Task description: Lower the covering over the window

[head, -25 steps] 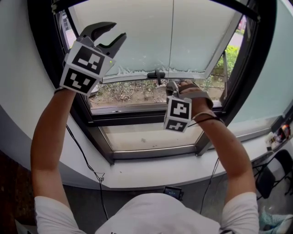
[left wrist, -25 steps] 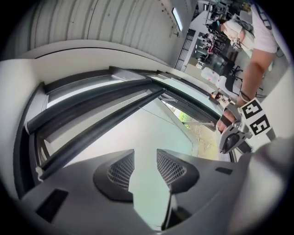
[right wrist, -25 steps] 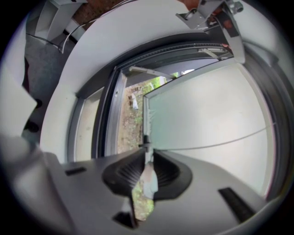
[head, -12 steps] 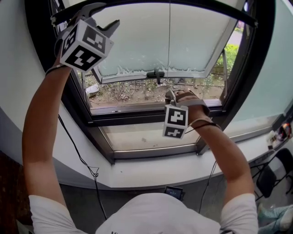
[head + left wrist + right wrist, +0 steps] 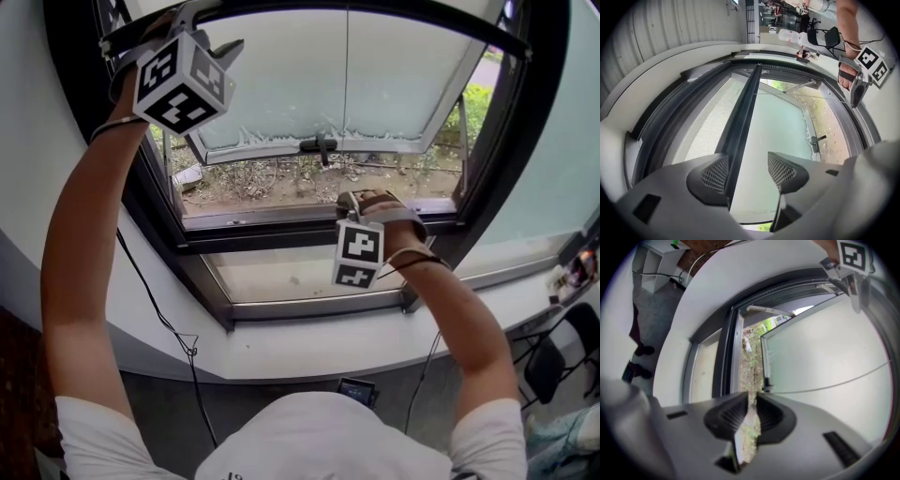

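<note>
Head view: dark-framed window (image 5: 202,246) above curved white sill (image 5: 309,352). Frosted sash (image 5: 281,84) tilted outward, weedy ground (image 5: 281,183) beyond. Shade rail (image 5: 497,37) high at window top. Cord (image 5: 347,112) drops to right gripper (image 5: 349,199).

Left gripper view: left gripper (image 5: 747,171) jaws apart, just been opening, shade rail between pads, not pressed.

Right gripper view: jaws clamped on cord.
</note>
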The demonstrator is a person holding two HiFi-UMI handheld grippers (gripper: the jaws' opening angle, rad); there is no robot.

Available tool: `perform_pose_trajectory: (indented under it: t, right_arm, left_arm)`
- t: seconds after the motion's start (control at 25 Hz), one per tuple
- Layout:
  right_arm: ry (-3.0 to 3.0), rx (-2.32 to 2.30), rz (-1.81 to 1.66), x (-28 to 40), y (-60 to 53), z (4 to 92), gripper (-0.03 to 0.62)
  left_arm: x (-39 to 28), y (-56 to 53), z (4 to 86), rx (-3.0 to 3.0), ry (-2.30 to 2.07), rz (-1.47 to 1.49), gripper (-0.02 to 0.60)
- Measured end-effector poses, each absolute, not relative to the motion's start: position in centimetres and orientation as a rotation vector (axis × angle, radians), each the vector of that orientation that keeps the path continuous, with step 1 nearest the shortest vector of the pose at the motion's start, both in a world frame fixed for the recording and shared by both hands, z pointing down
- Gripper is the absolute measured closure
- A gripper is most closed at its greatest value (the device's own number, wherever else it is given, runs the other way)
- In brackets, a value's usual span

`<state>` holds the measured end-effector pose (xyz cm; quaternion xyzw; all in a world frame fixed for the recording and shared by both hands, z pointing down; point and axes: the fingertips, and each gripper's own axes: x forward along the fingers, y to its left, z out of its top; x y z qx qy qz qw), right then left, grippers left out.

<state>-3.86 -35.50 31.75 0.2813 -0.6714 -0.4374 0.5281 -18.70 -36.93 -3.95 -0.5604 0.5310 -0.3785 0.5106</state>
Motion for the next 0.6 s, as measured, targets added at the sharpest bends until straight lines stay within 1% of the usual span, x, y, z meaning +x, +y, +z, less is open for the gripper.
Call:
perform_pose_trajectory:
  t: [0.36, 0.6]
  right_arm:
    - [-1.626, 0.607, -0.998, -4.2, -35.2, 35.4, 0.536]
    - [-1.688, 0.585, -0.933, -4.4, -34.6, 38.4, 0.534]
  left_arm:
    - [-19.2, -37.5, 0.4, -1.307, 1.221, -1.096, 0.325]
    - [-19.1, -37.4, 3.9, -1.405, 1.203, -1.126, 0.325]
